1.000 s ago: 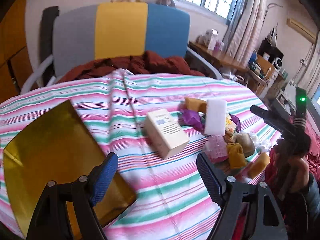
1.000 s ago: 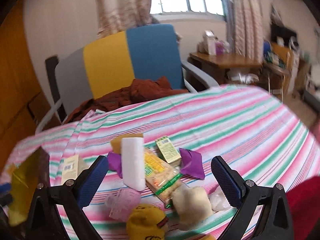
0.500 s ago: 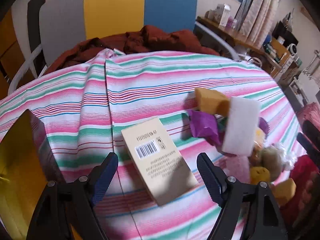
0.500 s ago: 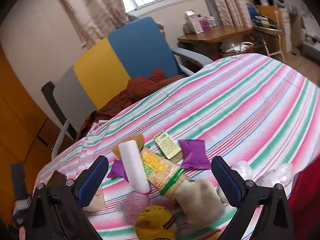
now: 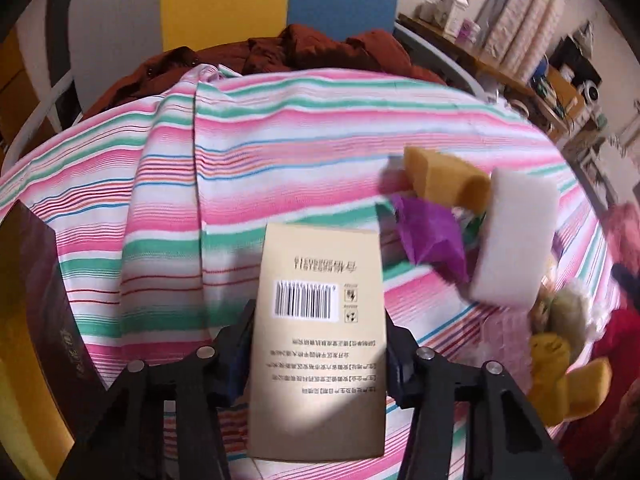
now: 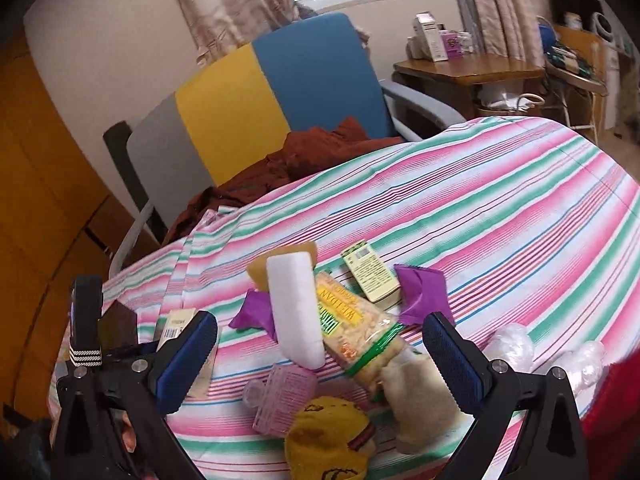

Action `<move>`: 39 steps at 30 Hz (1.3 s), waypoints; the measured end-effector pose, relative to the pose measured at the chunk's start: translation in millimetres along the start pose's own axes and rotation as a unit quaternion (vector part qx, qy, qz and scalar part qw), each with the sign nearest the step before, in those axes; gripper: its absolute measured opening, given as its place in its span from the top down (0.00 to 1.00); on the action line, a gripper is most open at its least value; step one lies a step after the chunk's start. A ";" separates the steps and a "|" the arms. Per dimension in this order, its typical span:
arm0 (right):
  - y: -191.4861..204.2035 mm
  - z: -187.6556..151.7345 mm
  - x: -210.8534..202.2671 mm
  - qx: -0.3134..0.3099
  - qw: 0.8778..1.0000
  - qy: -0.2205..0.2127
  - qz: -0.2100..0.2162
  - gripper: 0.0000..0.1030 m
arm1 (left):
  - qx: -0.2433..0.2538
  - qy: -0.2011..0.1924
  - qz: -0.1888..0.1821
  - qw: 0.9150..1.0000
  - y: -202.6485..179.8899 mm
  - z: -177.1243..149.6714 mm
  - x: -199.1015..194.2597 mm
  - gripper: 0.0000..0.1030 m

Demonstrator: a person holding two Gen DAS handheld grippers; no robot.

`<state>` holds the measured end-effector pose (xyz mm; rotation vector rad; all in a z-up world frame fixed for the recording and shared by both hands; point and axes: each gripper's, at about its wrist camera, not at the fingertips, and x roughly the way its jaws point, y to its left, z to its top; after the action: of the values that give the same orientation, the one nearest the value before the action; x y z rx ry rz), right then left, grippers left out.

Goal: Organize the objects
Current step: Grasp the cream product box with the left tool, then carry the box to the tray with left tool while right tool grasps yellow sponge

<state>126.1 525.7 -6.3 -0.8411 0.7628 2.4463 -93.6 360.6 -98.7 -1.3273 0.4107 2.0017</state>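
Note:
My left gripper point(image 5: 318, 320) is shut on a tan cardboard box point(image 5: 320, 320) with a barcode, its fingers pressed against the box's two long sides on the striped tablecloth point(image 5: 240, 168). The box also shows in the right wrist view point(image 6: 176, 322), partly hidden. My right gripper point(image 6: 320, 344) is open and empty above a pile: a white foam block point(image 6: 294, 304), a snack bag point(image 6: 356, 332), a small green-labelled box point(image 6: 370, 276), purple wrappers point(image 6: 424, 294), a yellow sponge point(image 5: 440, 176), a pink clip point(image 6: 280, 396), a yellow sock point(image 6: 328, 440) and a beige sock point(image 6: 416, 392).
A dark and yellow box point(image 5: 36, 320) stands at the left of the table. A chair point(image 6: 260, 92) with brown cloth point(image 6: 288, 160) is behind the table. Clear plastic balls point(image 6: 516, 344) lie at the right. A wooden desk point(image 6: 472, 68) stands farther back.
My left gripper moved forward over the tan box and shut on its sides. The right gripper stayed open, and its view shifted a little.

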 end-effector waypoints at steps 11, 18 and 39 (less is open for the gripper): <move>-1.9 -1.3 1.3 0.006 1.000 0.005 0.006 0.00 | 0.070 -0.047 -0.008 0.996 -27.4 -47.4 -40.4 0.51; -15.8 -1.4 -5.8 0.044 0.999 0.006 0.007 0.00 | 0.129 -0.059 -0.008 0.990 -48.6 -97.2 -62.4 0.51; -18.2 -59.8 -4.1 -0.096 0.949 0.269 -0.133 0.17 | 0.102 -0.064 -0.047 0.992 -32.4 -117.3 -64.1 0.51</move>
<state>164.1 501.2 -49.6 -1.6123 0.5405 2.0842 23.8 289.9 -87.7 -1.0662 0.4704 1.9002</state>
